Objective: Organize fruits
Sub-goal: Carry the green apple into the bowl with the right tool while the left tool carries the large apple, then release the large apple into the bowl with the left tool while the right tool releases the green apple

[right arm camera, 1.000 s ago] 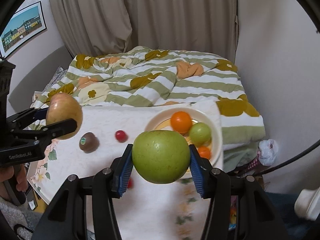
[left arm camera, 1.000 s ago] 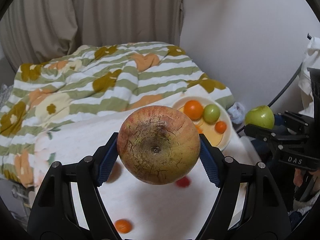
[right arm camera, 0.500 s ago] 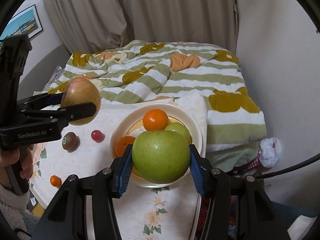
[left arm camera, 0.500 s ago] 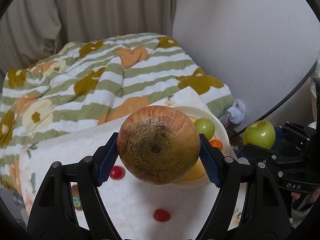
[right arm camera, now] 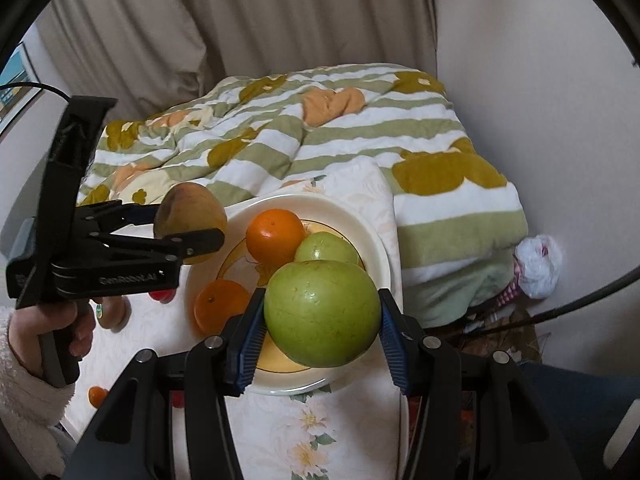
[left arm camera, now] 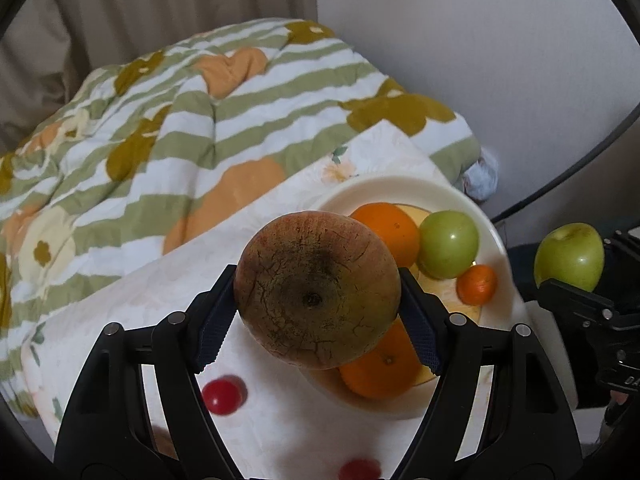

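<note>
My left gripper point(left arm camera: 316, 320) is shut on a brownish-red apple point(left arm camera: 316, 292) and holds it above the left rim of the cream plate point(left arm camera: 384, 188); it also shows in the right wrist view point(right arm camera: 192, 228). My right gripper point(right arm camera: 320, 336) is shut on a large green apple point(right arm camera: 322, 312), held above the near part of the plate point(right arm camera: 376, 240). On the plate lie two oranges point(right arm camera: 274, 236) point(right arm camera: 220, 304), a small green fruit point(right arm camera: 326, 248) and a small tangerine point(left arm camera: 476, 290).
The plate stands on a white floral cloth point(right arm camera: 304, 432). On the cloth to the left lie red cherry tomatoes point(left arm camera: 222, 394), a kiwi point(right arm camera: 114, 312) and a small orange fruit point(right arm camera: 96, 396). A striped duvet point(right arm camera: 304, 132) lies behind, a wall on the right.
Both grippers have moved toward the plate with their apples. The left one now hangs over the plate's left rim and the right one over its near part.
</note>
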A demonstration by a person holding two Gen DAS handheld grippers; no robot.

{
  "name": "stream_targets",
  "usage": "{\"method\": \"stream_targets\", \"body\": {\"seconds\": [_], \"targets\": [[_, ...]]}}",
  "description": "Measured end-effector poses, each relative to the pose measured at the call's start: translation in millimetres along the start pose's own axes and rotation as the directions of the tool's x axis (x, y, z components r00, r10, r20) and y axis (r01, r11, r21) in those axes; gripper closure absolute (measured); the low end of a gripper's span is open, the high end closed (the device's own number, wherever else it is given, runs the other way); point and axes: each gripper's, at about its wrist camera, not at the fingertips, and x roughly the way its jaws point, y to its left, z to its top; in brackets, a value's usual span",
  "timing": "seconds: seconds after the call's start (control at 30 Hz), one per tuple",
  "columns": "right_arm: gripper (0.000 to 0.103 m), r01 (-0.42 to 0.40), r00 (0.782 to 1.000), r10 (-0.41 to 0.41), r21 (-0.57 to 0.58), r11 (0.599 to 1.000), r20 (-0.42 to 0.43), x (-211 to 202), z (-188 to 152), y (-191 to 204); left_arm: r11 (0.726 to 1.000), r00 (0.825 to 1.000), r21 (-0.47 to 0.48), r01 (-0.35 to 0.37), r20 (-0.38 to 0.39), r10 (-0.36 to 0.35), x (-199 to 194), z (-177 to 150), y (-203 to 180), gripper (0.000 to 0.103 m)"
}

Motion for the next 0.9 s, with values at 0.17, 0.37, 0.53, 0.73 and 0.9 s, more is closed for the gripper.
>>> {"method": "stream_targets", "body": {"seconds": [0.17, 0.37, 0.53, 0.73, 0.9], "targets": [[0.054, 0.009, 1.000, -0.008, 0.030, 1.000, -0.014, 7, -4, 1, 1.000, 1.000, 0.029, 0.006, -0.030, -0.005, 16, 0, -1, 0.020], [0.054, 0.017, 1.000, -0.016, 0.046, 0.999, -0.019, 7, -7, -1, 0.999, 0.999, 0.040, 0.012, -0.048, -0.010, 23, -2, -3, 0.019], [0.054, 0.017, 1.000, -0.016, 0.050, 0.999, -0.017, 2, -9, -3, 0.998, 1.000, 0.055, -0.008, 0.018, 0.007, 1, -2, -7, 0.000], [0.054, 0.006, 1.000, -0.006, 0.018, 1.000, -0.011, -1, -12, -2, 0.999, 0.998, 0.009, -0.032, 0.049, 0.032, -25, -4, 1, 0.000], [0.054, -0.015, 1.000, 0.015, -0.049, 0.999, 0.001, 0, -10, 4, 0.998, 0.996, -0.033, -0.062, 0.056, 0.064, -44, -14, 8, 0.000]]}}
